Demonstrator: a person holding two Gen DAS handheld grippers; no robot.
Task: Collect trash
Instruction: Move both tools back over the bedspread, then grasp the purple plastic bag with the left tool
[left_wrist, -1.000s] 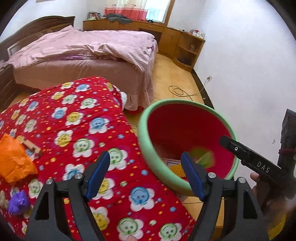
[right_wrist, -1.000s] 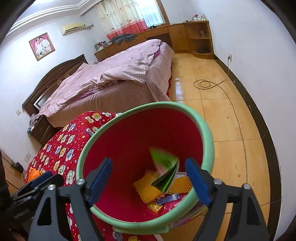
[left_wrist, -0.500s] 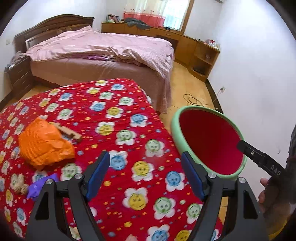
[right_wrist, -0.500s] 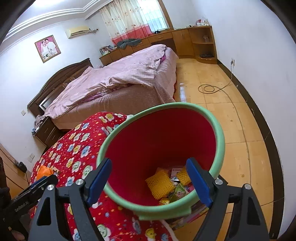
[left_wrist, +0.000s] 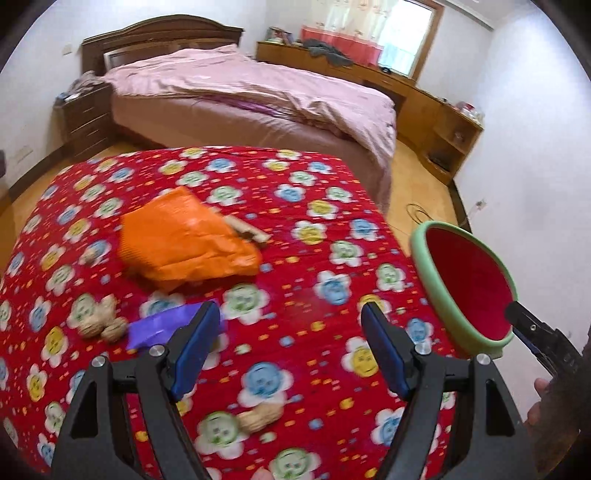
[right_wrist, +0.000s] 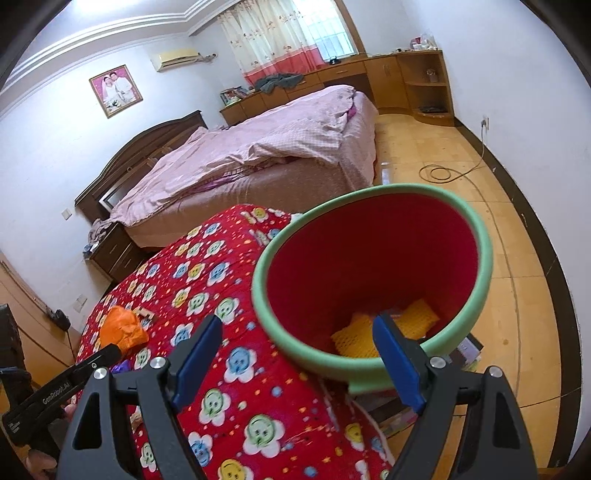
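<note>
On the red flowered blanket (left_wrist: 295, 258) lie an orange crumpled bag (left_wrist: 184, 240), a purple wrapper (left_wrist: 162, 328), peanut shells (left_wrist: 99, 321) and another peanut shell (left_wrist: 258, 417). My left gripper (left_wrist: 291, 350) is open and empty above the blanket, near the purple wrapper. The red bin with a green rim (right_wrist: 373, 280) stands at the blanket's right edge and also shows in the left wrist view (left_wrist: 465, 288). It holds yellow foam netting (right_wrist: 417, 314). My right gripper (right_wrist: 299, 362) is open and empty, just in front of the bin's rim.
A wooden piece (left_wrist: 247, 229) lies behind the orange bag. A pink bed (left_wrist: 251, 99) stands beyond the blanket. Wooden cabinets (right_wrist: 406, 81) line the far wall. A cable (right_wrist: 439, 171) lies on the wood floor. Books or papers (right_wrist: 469, 350) sit under the bin.
A green wrapper fell from the right gripper into the bin. The left gripper swung left, from the bin toward the trash on the blanket. The right gripper drew back slightly.
</note>
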